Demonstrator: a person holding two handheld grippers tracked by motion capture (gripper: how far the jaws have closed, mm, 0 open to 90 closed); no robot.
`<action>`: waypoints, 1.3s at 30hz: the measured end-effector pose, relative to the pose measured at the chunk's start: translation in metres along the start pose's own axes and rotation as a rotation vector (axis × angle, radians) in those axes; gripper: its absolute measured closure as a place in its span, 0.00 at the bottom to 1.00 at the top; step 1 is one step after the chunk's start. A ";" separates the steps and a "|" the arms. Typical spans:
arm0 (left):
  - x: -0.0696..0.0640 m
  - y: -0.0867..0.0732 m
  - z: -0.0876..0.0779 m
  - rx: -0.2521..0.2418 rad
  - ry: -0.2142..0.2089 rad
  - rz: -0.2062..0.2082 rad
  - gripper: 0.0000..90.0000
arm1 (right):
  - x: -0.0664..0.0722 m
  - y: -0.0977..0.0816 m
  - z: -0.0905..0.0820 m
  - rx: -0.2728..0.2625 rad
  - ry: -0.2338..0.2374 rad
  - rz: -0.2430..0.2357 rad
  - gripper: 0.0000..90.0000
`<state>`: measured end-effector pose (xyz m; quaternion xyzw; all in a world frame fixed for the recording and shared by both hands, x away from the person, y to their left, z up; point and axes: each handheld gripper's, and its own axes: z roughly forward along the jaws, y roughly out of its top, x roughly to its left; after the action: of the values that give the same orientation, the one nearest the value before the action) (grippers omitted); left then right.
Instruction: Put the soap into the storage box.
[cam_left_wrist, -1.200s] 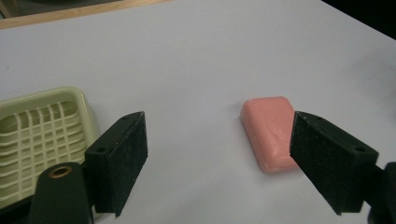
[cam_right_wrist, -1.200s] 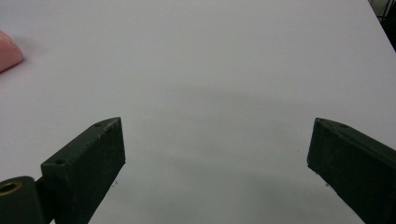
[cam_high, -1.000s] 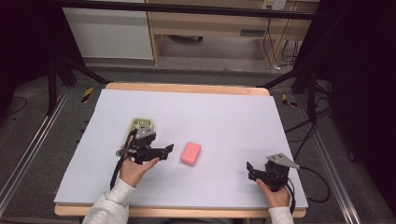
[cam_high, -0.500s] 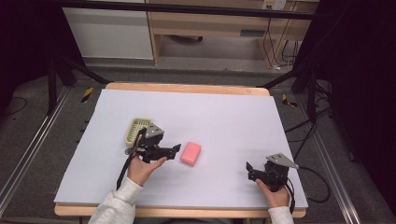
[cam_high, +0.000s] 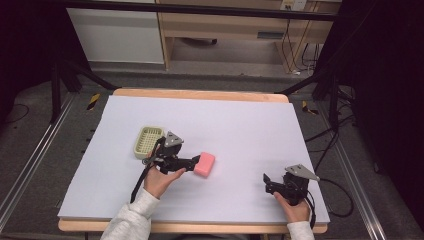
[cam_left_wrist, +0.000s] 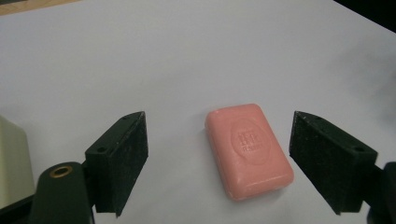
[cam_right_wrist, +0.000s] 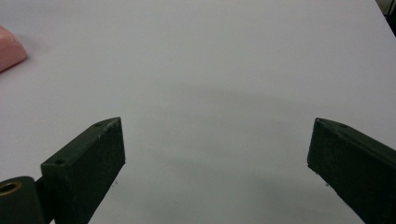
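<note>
1. My target is the pink rectangular bar of soap (cam_left_wrist: 248, 150), lying flat on the white worktop (cam_high: 240, 125) with its stamped face up. It sits just to the right of the pale green slotted plastic soap tray (cam_high: 148, 141), close to it but not touching.

2. My left gripper (cam_high: 192, 161) has its jaws spread wide, one on each side of the soap and touching neither. In the left gripper view the bar lies between them, nearer the right-hand jaw, with its long axis running roughly away from me.

3. My right gripper (cam_high: 266, 181) rests well to the right of the soap, near the worktop's front edge, its jaws likewise spread wide with nothing but bare worktop between them (cam_right_wrist: 215, 154).

4. How I expect the soap to handle: stiff and dense for its bulk, moderately light, not fragile, though a hard pinch could dent the surface. It looks dry and matt, yet the skin is smooth and the corners are rounded, so I judge it somewhat slippery.

5. Where I would take it: across the two long flat sides, at mid-length, with the pads low and square to those faces. Gripping on the rounded ends or corners would risk squirting it out.

6. I would close gently and centre first, since the bar is off-centre and one jaw would otherwise push it sideways.
</note>
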<state>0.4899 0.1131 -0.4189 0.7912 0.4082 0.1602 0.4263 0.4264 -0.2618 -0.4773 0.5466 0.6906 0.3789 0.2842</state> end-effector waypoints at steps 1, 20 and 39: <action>-0.001 0.000 0.001 0.001 0.000 0.000 0.21 | 0.000 0.000 0.000 0.000 -0.001 0.000 0.05; -0.012 0.002 0.021 0.030 -0.008 0.005 0.21 | 0.000 0.000 0.001 0.002 0.005 -0.001 0.05; -0.025 -0.002 0.043 0.085 -0.017 0.022 0.21 | 0.001 0.000 0.002 0.012 0.015 -0.001 0.05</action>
<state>0.4998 0.0707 -0.4431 0.8145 0.4020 0.1406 0.3940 0.4277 -0.2605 -0.4783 0.5451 0.6952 0.3787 0.2760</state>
